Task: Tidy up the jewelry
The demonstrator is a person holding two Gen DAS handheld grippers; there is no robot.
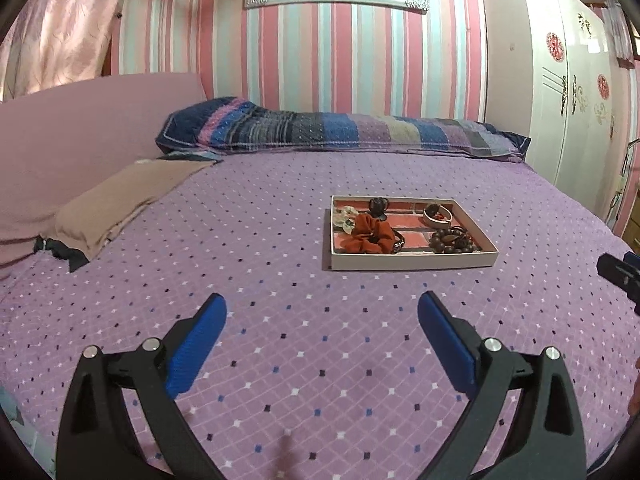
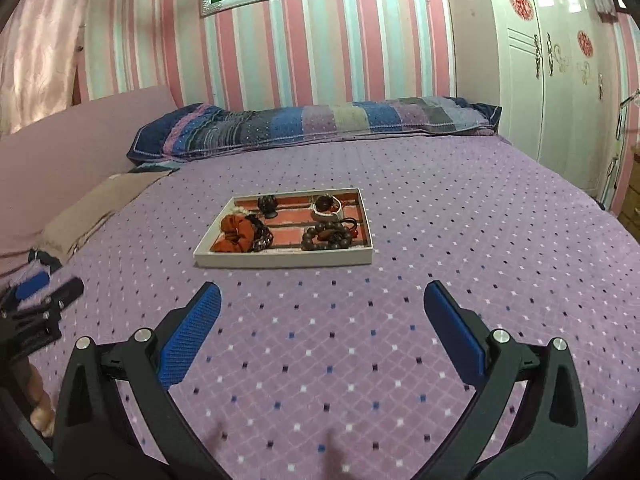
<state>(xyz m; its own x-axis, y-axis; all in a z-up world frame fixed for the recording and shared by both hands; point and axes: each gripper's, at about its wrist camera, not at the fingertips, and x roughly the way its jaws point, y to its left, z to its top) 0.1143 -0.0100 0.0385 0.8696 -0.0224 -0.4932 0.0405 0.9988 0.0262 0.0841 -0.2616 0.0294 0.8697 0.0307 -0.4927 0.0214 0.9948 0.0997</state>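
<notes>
A purple dotted bedspread (image 1: 280, 240) is seen bearing a shallow tray (image 1: 412, 261) of jewelry, well ahead of both tools. The left gripper (image 1: 322, 312) and right gripper (image 2: 322, 300) are held wide and empty. The bead bracelet (image 2: 326, 236) is best approached slowly from above, with the neighbouring orange scrunchie (image 2: 234, 232) avoided.

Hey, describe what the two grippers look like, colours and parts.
Both match. The left gripper and right gripper have black plastic linkage arms with triangular cut-outs and silver round pivot bolts. Each finger carries a flat, textured blue pad. No cables or markings show. A bit of bare hand appears behind the left one.
</notes>
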